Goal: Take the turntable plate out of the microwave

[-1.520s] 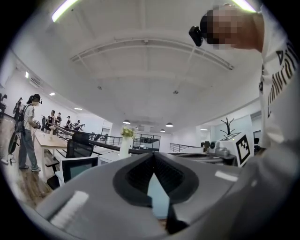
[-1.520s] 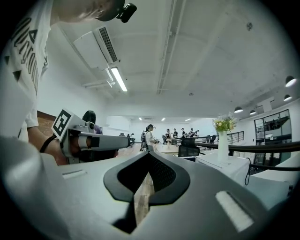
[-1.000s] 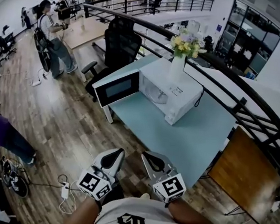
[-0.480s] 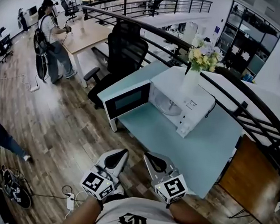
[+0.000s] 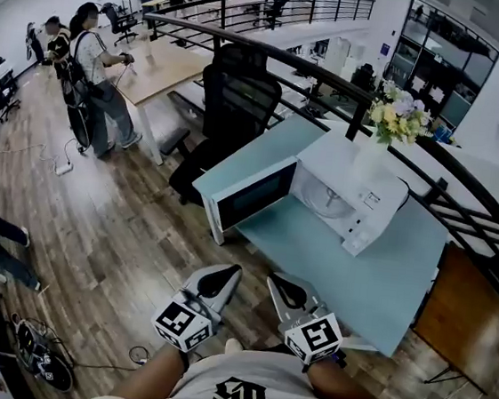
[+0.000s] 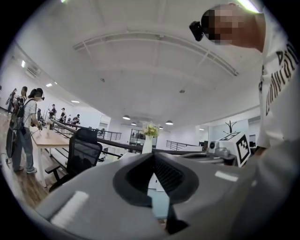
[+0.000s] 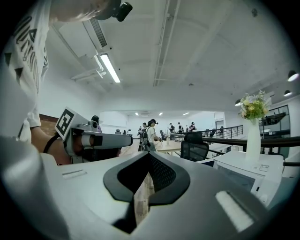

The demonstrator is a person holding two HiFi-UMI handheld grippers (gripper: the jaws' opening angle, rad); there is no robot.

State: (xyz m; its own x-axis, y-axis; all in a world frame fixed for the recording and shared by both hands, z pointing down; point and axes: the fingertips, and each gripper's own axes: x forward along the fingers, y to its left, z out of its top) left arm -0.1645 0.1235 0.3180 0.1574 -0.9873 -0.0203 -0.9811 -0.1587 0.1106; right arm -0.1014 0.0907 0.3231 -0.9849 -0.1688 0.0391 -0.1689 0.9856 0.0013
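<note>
The white microwave (image 5: 355, 217) stands on a light blue table (image 5: 357, 273) with its door (image 5: 248, 199) swung open to the left. Inside it I make out the pale glass turntable plate (image 5: 324, 202). My left gripper (image 5: 222, 278) and right gripper (image 5: 280, 288) are held side by side over the wooden floor, short of the table's near edge, both shut and empty. In the left gripper view the jaws (image 6: 153, 161) meet with nothing between them. The right gripper view shows shut jaws (image 7: 149, 165) too, with the microwave (image 7: 251, 174) off to the right.
A white vase of flowers (image 5: 384, 136) stands on top of the microwave. A black office chair (image 5: 235, 103) sits behind the open door, and a black railing (image 5: 352, 82) runs behind the table. A wooden board (image 5: 461, 324) lies right of the table. People stand far left.
Both grippers and the camera have come closer to the table. The microwave now sits lower and further right in the head view. The jaws stayed shut.
</note>
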